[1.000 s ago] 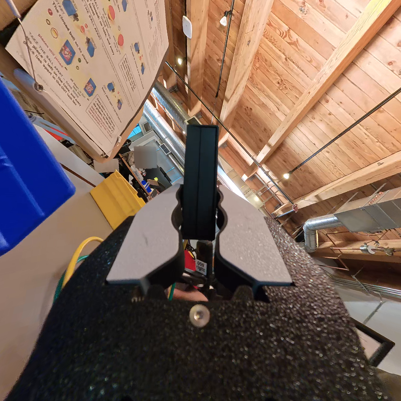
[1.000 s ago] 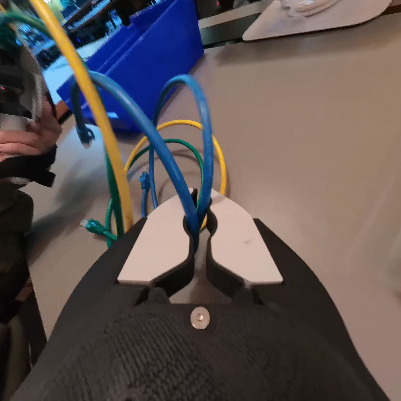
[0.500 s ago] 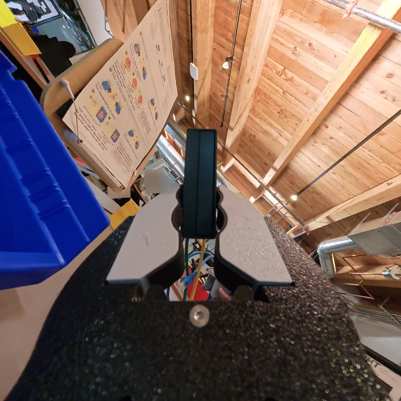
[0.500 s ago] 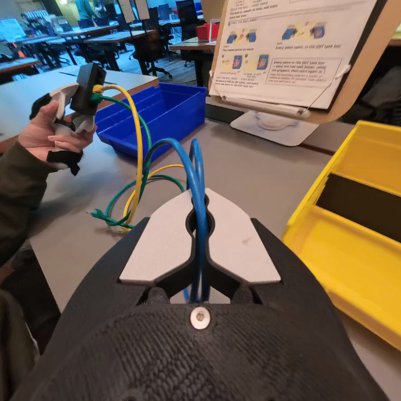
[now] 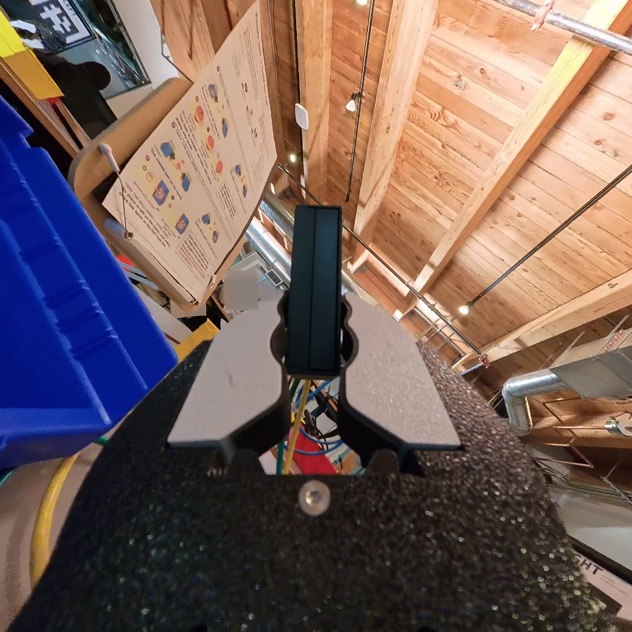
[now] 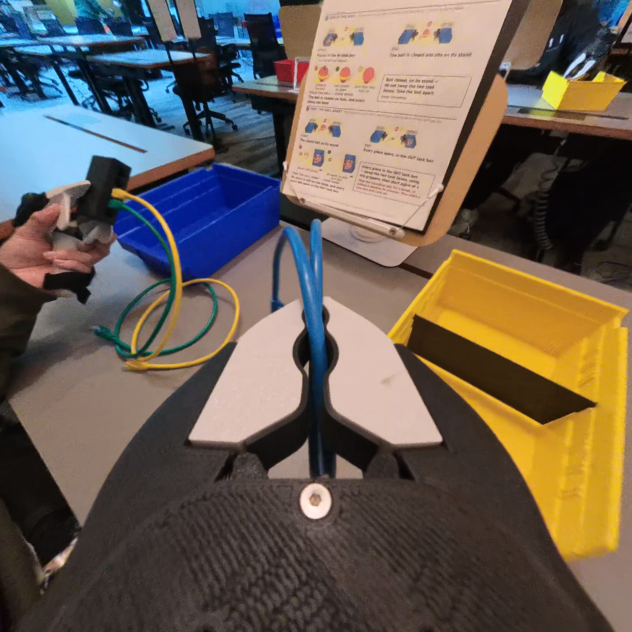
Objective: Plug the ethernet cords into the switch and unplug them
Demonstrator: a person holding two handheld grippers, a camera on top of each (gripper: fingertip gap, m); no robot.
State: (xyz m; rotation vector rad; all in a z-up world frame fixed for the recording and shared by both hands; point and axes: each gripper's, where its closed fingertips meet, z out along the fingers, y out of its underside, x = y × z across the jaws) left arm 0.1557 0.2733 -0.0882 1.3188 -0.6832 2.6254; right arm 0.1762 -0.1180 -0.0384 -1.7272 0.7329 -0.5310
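Left gripper: clenched on the black switch, which stands on end between the grey fingers, tilted up toward the timber ceiling. Same grip as 1.0 s and 0.5 s ago; the view has swung further, so more of the blue bin fills the left side and the instruction sheet on its stand sits higher.

From the right wrist view the switch is held up off the grey table, left of the blue bin. Yellow cord and green cord are plugged into its side and arc down to loose coils on the table; their free plugs lie on the surface.

Right gripper: clamped on the blue cord, which runs through the notch between the fingers and loops up and forward, one blue plug hanging just left of the fingertips. Since 1.0 s ago this gripper has lifted away from the coils; since 0.5 s ago the framing has changed little, with the yellow bin and its black divider at right.
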